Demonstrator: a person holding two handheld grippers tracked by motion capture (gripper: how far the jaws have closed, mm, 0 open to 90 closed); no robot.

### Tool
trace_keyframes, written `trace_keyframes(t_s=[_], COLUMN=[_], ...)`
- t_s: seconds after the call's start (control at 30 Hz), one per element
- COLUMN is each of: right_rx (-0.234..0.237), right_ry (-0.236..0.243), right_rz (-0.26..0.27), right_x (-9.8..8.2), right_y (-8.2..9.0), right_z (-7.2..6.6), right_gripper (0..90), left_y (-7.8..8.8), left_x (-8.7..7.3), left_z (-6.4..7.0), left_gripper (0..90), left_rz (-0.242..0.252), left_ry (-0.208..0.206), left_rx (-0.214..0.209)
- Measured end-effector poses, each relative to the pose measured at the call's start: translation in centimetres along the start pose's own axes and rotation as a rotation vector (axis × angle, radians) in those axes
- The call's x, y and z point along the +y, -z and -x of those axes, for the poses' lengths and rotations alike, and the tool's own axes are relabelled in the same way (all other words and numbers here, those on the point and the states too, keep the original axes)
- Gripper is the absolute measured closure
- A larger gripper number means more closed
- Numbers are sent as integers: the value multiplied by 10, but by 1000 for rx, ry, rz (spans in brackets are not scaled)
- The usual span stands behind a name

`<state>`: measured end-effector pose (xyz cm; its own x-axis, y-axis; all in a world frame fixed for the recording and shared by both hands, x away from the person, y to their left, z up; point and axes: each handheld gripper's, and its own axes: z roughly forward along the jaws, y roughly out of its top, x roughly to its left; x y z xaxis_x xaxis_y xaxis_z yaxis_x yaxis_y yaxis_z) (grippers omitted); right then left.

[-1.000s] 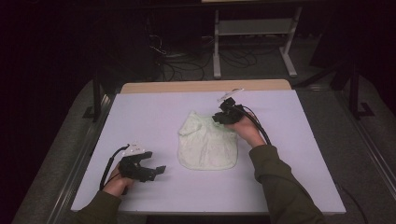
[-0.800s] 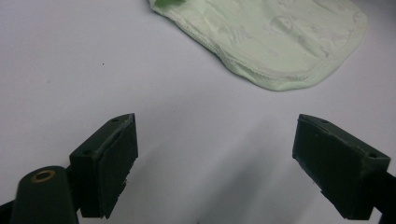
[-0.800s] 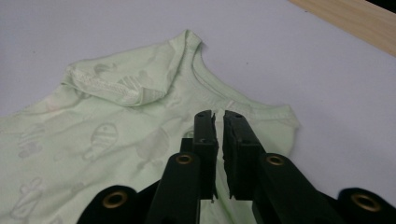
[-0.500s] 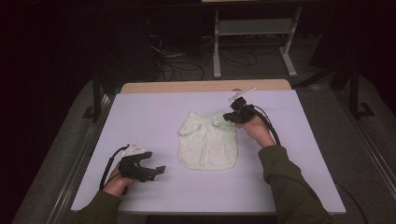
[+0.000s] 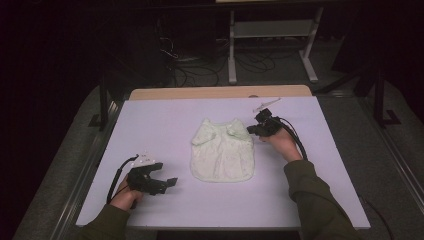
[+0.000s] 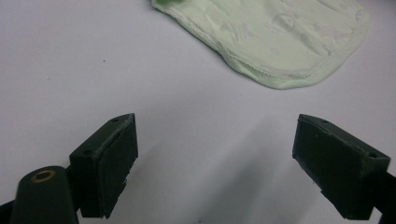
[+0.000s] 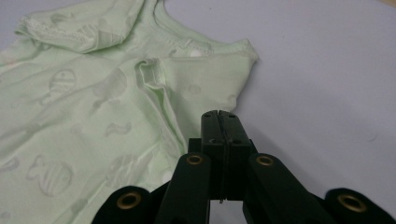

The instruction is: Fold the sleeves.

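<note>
Changes since a second before: the right gripper had shifted rightward off the far right shoulder of the garment to the bare counter just beside that edge; its jaws had been closing and stood clenched together, pads meeting, with no cloth seen between them. The garment's far right shoulder lay slightly flatter; the rest kept its place. The left gripper stayed at the near left, released, jaws wide apart over bare surface, well apart from the garment's near hem.

Counter: pale lilac top, a bare wooden strip along the far edge; pale green patterned garment spread flat at centre.

Room: dark; grey floor, a white metal stand and loose cables beyond the far edge.
</note>
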<state>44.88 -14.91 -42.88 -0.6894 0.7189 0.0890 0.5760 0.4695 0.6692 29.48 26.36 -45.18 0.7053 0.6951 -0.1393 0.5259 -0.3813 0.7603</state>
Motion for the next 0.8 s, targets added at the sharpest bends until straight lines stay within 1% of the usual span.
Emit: trace_keyframes(t_s=[0.1,0.2,0.7,0.8], right_rx=[4,9,51,52], right_ry=[-6,3,50,62], right_rz=[-3,-5,4,-4], right_x=[-3,-7,-18,-19], right_y=[0,0,4,4], right_z=[0,-2,-21,-25], right_gripper=[888,888,887,888], left_y=[0,0,0,0], left_x=[0,0,0,-1], left_z=[0,0,-1,-1], left_gripper=[139,139,139,139], left_rz=[0,0,-1,1], left_ry=[0,0,-1,-1], left_rx=[0,1,2,2])
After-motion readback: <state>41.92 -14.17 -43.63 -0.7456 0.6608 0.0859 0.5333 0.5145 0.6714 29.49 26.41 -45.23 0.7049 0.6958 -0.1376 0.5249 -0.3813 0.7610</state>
